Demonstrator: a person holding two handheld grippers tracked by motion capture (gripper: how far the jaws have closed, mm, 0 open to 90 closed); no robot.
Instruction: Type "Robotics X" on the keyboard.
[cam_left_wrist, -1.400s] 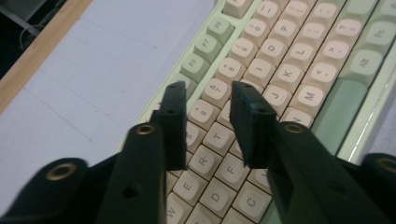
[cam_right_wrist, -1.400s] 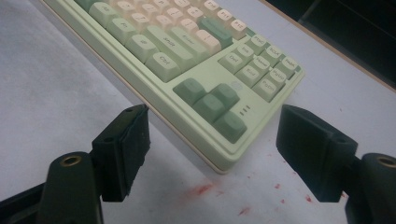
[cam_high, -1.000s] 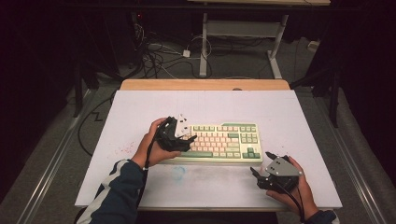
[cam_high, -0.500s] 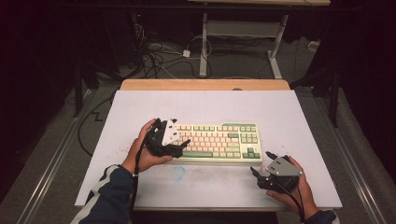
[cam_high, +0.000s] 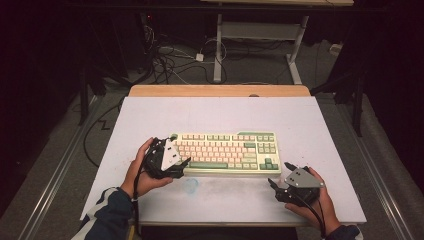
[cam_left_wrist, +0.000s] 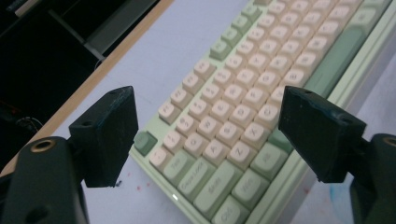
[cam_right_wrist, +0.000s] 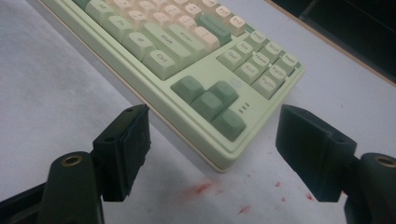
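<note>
Hands low over the table, one at each end of the single keyboard. The pale green plastic keyboard with cream and darker green keycaps (cam_high: 224, 152) lies flat near the middle of the white-covered table (cam_high: 220, 115), long side facing the person.

Left hand (cam_high: 140, 172), sleeve dark with white stripes, curls around the black left gripper (cam_high: 184, 162) at the keyboard's left end; the gripper lies roughly level, tips pointing toward the keys. Its jaws have just been opening. In the left gripper view they stand wide apart, the keyboard's left corner showing between and beyond them, pads pressing on nothing that I can see.

Right hand (cam_high: 320, 202) rests near the table's front edge, holding the black right gripper (cam_high: 278, 175) with its grey three-cornered plate on top, just short of the keyboard's right front corner. In the right gripper view its jaws are released and spread, the corner with the green arrow keys between and ahead of them, not touched.

Count: one keyboard, two grippers, two hands. Faint red specks (cam_right_wrist: 201, 188) on the table cover near the right gripper; a bluish smear (cam_high: 191, 186) in front of the keyboard.
</note>
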